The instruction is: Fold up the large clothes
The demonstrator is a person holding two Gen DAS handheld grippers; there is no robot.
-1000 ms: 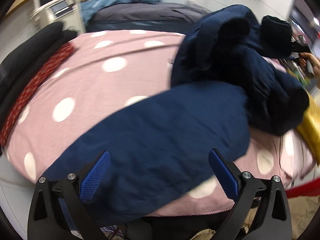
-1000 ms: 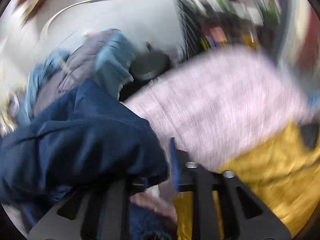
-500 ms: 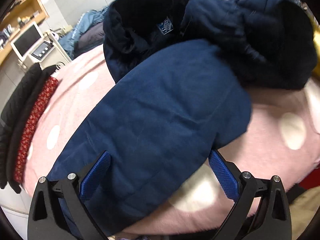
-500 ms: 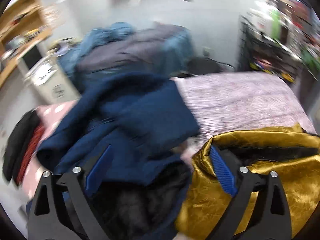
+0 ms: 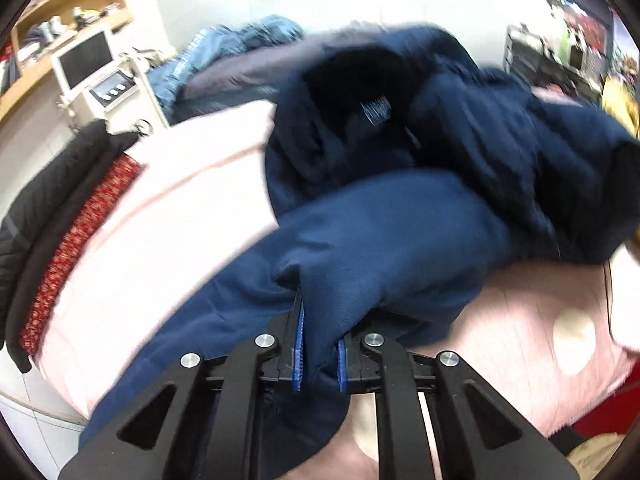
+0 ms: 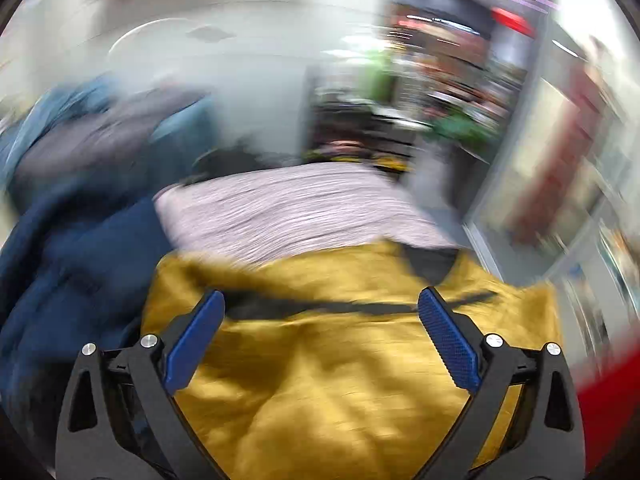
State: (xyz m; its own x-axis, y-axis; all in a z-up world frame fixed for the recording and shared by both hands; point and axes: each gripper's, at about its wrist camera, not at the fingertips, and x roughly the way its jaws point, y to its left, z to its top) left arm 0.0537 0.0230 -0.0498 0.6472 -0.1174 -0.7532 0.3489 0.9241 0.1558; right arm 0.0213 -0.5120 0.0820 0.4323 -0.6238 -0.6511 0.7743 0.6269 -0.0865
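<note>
At lower centre of the left wrist view, the left gripper (image 5: 318,354) has its jaws closed on a pinched fold of the navy jacket (image 5: 400,216); cloth bunches out above the blue pads (image 5: 298,340). From that pinch the sleeve-like length of the jacket runs up and to the right of the frame, to the heaped body and dark lining at upper centre, label patch (image 5: 375,109) showing. The bulk lies ahead and right of the jaws, on the pink spotted bed cover (image 5: 168,184). A black-and-red garment (image 5: 68,232) hangs off the bed's left edge; grey and blue clothes (image 5: 240,60) pile at the far end. In the right wrist view, heavily blurred, the right gripper (image 6: 320,336) has jaws spread wide, gripping nothing, over a yellow garment (image 6: 340,380); the jacket sits at the left edge (image 6: 72,280) of that frame, off to the jaws' left. Judgement: left hand alone has the jacket. The fold likely turns on drawing the pinched end along that lower-left-to-upper-right axis; the right hand would have to swing left to take a second hold.
</note>
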